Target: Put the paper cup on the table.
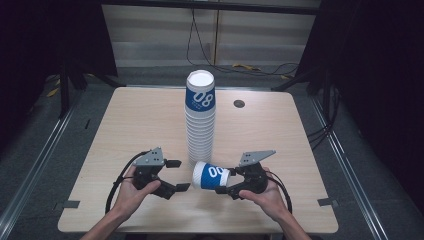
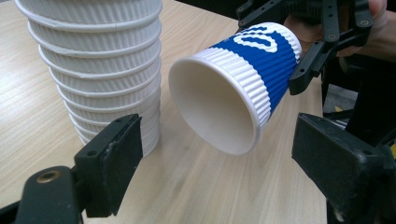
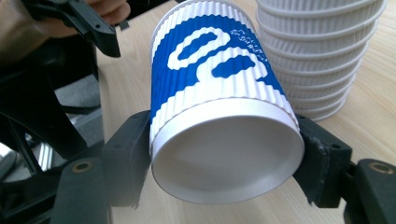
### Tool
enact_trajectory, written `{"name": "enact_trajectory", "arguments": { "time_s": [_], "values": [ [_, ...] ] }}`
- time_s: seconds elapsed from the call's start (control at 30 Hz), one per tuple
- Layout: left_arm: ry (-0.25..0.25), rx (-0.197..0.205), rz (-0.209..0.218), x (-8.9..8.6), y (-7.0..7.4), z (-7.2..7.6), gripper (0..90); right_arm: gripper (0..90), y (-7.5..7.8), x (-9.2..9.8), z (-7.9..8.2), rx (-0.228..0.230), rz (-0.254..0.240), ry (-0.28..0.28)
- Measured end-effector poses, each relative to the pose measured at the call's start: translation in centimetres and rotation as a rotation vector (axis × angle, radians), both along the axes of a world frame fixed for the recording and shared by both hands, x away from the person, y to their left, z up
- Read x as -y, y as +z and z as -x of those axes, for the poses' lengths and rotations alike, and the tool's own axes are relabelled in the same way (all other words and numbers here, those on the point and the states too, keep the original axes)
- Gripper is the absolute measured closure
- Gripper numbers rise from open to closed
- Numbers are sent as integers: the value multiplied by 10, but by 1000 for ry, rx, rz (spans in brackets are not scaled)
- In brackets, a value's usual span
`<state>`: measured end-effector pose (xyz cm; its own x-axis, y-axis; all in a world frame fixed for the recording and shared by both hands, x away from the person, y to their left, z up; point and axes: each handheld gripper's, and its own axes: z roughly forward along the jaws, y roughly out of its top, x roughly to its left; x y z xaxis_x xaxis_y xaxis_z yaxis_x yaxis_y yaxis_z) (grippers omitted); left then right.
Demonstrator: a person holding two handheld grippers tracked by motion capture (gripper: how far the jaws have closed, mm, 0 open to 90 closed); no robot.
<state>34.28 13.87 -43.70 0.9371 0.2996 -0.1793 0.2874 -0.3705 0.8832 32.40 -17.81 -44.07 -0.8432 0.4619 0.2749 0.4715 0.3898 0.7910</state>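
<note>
Lying sideways, blue-and-white cup (image 1: 210,176) sits clamped in right tool (image 1: 226,186).

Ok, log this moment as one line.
right tongs: shut on cup, held sideways near its base | left tongs: open, facing cup mouth | stack: upright on table

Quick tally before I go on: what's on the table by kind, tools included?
Stack of nested paper cups: 1 (cups in it too many to count reliably)
Single cup, held sideways in the right tool: 1
Tools, with the left tool: 2
Total: 4
</note>
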Motion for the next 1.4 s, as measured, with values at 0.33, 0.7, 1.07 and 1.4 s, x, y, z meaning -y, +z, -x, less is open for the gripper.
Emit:
{"name": "enact_trajectory", "arguments": {
  "time_s": [0.33, 0.7, 1.07, 1.4],
  "values": [
    [-54, 4, 75, -3, 5, 2, 159, 291, -2, 1, -1, 7, -78, 9],
    [-47, 7, 140, -4, 6, 2, 158, 290, -6, -7, 0, 39, -162, 71],
    [-74, 17, 161, -3, 6, 1, 156, 290, -6, -15, 3, 55, -227, 123],
    [-85, -17, 169, 2, -1, -4, 0, 293, -5, -19, 4, 84, -261, 145]
  ]
}}
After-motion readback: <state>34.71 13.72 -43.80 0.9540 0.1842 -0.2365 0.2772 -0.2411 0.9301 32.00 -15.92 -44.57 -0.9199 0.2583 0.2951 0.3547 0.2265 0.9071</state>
